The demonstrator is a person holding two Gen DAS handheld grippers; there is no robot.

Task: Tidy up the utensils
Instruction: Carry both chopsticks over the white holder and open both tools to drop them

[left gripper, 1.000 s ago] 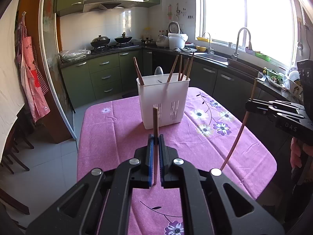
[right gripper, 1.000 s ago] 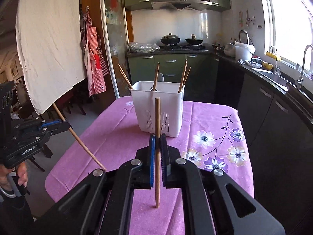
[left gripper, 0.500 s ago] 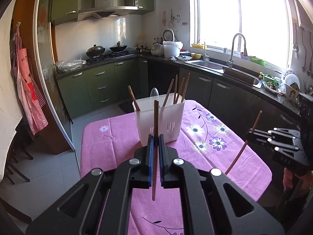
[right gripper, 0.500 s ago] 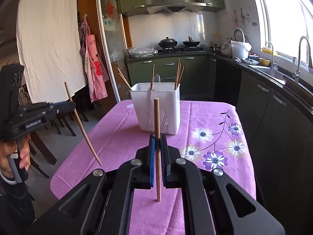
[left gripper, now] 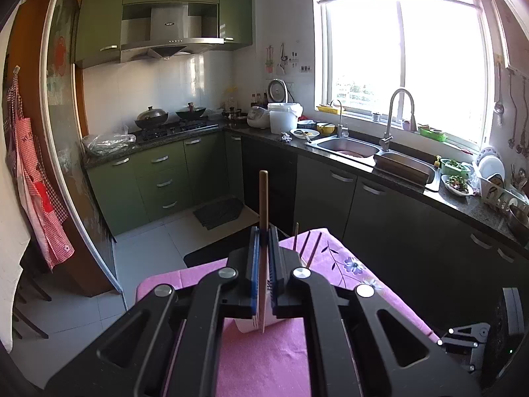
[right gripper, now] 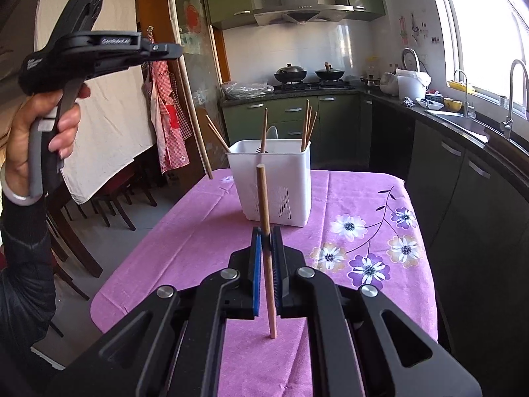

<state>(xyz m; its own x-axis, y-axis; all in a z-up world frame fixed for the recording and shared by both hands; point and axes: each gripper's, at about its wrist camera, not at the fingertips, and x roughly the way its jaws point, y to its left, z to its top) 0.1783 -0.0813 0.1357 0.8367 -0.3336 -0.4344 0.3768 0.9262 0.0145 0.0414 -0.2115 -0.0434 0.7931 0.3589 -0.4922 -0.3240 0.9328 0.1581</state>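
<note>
A white slotted utensil holder [right gripper: 274, 178] stands on the pink flowered tablecloth [right gripper: 205, 231], with several chopsticks and a spoon upright in it. My right gripper [right gripper: 266, 231] is shut on an upright wooden chopstick [right gripper: 263, 198], low over the cloth in front of the holder. My left gripper [right gripper: 175, 51] is raised high to the left of the holder and shut on another chopstick [right gripper: 195, 119], which slants down toward the holder's left rim. In the left wrist view, the left gripper [left gripper: 263, 231] pinches that chopstick [left gripper: 263, 198]. It hides most of the holder [left gripper: 246, 326].
Dark wooden chairs [right gripper: 109, 205] stand off the table's left edge under a hanging white sheet. Green cabinets and a stove [left gripper: 172, 125] line the far wall. A dark counter with a sink [left gripper: 347, 147] runs along the right. A hand [right gripper: 33, 132] grips the left tool's handle.
The left gripper has risen well above the table with its chopstick, so the holder has dropped below its fingers in its own view. The right gripper has stayed where it was.
</note>
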